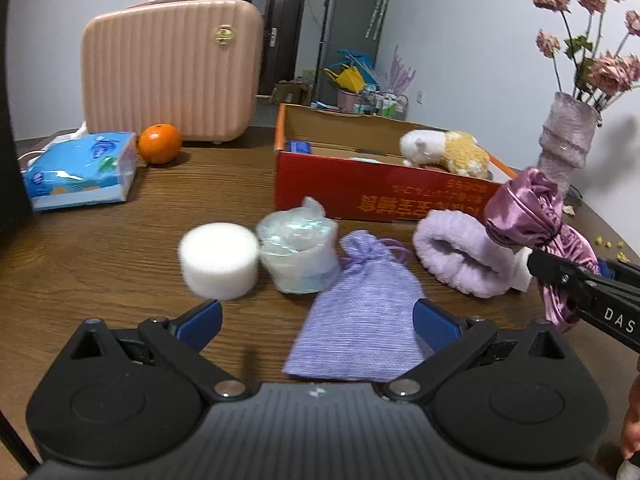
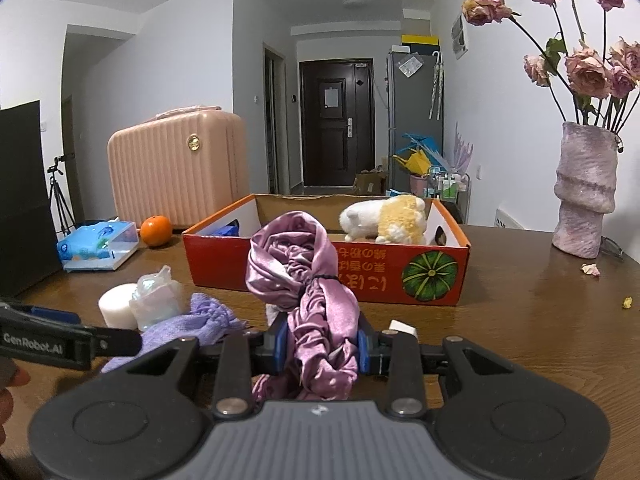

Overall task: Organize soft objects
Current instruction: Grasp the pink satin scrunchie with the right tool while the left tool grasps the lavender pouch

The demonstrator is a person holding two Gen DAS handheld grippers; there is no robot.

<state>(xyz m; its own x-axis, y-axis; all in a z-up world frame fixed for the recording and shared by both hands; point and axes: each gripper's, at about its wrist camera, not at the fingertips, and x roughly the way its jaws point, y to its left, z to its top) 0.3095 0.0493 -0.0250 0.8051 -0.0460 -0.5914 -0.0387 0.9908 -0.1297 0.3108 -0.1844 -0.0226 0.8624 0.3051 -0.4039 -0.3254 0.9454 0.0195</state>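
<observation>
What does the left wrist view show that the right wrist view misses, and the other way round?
Only the left wrist view: the fluffy lilac headband and the left gripper's open jaws over the purple pouch.

Only the right wrist view: the pumpkin print on the box front, the tripod, and the right gripper shut on the satin cloth.

Both: red cardboard box, plush toy, white foam puck, orange, tissue pack, pink suitcase, vase.

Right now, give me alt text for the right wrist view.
The right gripper is shut on a pink satin cloth, held up before a red box that holds a plush toy. A lilac pouch and the left gripper sit lower left.
</observation>
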